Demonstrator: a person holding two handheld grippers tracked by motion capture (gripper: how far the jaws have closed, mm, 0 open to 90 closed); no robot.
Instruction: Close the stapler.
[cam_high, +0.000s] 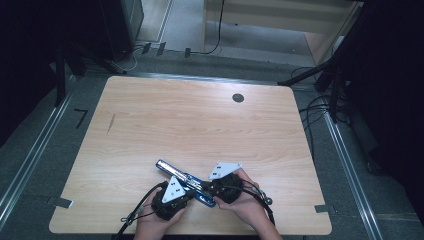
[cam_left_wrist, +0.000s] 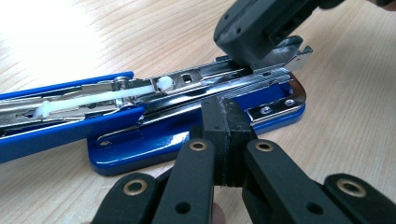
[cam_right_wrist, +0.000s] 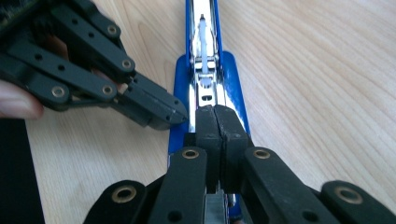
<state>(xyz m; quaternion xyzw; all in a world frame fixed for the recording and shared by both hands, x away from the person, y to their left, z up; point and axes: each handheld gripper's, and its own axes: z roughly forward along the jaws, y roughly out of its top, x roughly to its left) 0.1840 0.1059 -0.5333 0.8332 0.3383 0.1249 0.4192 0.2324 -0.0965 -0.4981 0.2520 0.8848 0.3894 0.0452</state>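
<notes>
A blue stapler (cam_high: 186, 182) lies open near the six o'clock edge of the wooden table (cam_high: 200, 120), its lid swung back towards ten o'clock and its chrome magazine bared. Both grippers meet over it. The left gripper (cam_left_wrist: 223, 122) has its jaws pressed flat together with nothing between them, tips resting against the side of the stapler's base. The right gripper (cam_right_wrist: 216, 122) is likewise closed tight on nothing, its joined tips lying on top of the magazine (cam_right_wrist: 205, 88) near the front end.

The likely trouble from here: with both pairs of tongs closed, each can only push, not hold. If the right one bears down off-centre on the narrow chrome rail, I judge it could slide off to one side, or tip the stapler over its base. The left one braces just one flank, so a shove from the far side would send the stapler skating across the smooth wood. The white plastic pusher (cam_left_wrist: 163, 84) and its spring rod sit exposed and could be knocked or bent by a stray tip.

The high view gives the whole layout: both hands at six o'clock, a dark round grommet (cam_high: 238, 97) at one o'clock, the open lid's reach. The left gripper view shows from the side how the right gripper's tip bears on the rail; the right gripper view looks straight down the magazine and shows the left tips meeting the base edge
</notes>
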